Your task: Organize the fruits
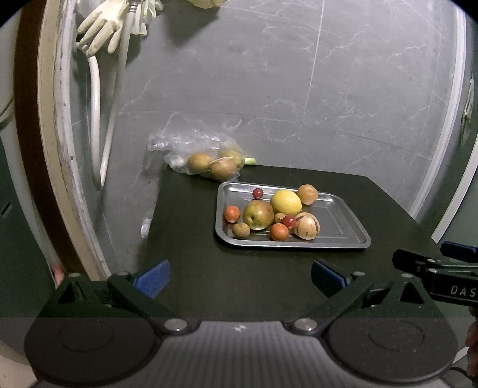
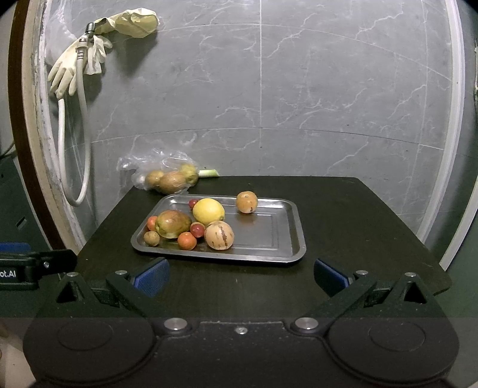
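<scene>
A steel tray lies on a dark table. Its left half holds several fruits: a yellow lemon, a green-red apple, a striped pale melon, small orange and red fruits, and a brown-orange fruit apart at the far rim. My left gripper is open over the table's near left, short of the tray. My right gripper is open too, just in front of the tray. Both are empty.
A clear plastic bag with several brownish fruits sits at the table's far left corner against the grey marble wall. A hose and rubber gloves hang on the left. The tray's right half is bare.
</scene>
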`<state>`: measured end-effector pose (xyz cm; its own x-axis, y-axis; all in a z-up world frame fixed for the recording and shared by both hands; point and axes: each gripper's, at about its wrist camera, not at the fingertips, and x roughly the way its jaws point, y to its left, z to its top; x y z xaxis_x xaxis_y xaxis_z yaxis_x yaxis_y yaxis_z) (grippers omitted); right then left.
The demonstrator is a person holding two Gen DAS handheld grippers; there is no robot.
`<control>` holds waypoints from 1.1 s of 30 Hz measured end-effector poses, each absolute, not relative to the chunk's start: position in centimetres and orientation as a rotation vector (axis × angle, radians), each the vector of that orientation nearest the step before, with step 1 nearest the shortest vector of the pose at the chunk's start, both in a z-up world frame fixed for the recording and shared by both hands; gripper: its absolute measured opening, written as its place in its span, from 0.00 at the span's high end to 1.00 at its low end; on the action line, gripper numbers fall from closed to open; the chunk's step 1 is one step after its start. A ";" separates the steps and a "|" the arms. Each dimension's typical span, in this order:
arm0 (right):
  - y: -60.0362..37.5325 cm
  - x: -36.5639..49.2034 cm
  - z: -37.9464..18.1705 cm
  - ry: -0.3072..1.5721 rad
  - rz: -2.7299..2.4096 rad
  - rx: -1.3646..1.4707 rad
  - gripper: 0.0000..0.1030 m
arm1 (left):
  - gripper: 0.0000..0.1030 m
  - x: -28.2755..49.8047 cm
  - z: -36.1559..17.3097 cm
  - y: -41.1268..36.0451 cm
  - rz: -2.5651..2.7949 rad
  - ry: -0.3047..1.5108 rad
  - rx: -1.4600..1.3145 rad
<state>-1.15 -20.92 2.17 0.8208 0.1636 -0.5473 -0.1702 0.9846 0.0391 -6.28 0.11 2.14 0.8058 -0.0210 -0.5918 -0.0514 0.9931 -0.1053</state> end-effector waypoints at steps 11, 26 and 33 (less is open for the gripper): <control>-20.9 -1.2 2.1 0.580 0.177 -0.014 0.01 | 0.01 -6.5 2.4 0.1 0.010 0.621 -0.107; -22.0 -0.3 1.8 0.587 0.186 -0.026 0.01 | 0.01 -5.9 2.3 0.3 0.000 0.632 -0.104; -21.7 0.2 1.6 0.600 0.188 -0.032 0.01 | 0.01 -5.3 1.9 0.8 0.006 0.655 -0.103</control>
